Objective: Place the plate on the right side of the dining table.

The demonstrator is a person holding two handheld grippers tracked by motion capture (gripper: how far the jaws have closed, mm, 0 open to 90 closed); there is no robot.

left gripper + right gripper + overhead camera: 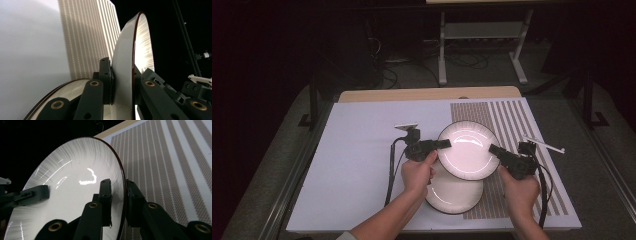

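A white plate with a dark rim (468, 150) is held a little above the table, tilted. My left gripper (444, 144) is shut on its left rim and my right gripper (493, 149) is shut on its right rim. In the left gripper view the held plate (125, 50) stands edge-on with the left gripper (122, 72) clamped across its rim. In the right gripper view the right gripper (118, 192) pinches the near rim of the plate (75, 187), and the left gripper's jaw (30, 195) shows at the far rim. A second, matching plate (454, 197) lies flat on the table below, partly covered by the held one.
A white mat (362, 150) covers the table, with a brown striped patch (512, 120) on its right side. The wooden table edge (427, 94) runs along the back. Beyond it a white metal frame (442, 50) stands on the dark floor. Cables trail from both grippers.
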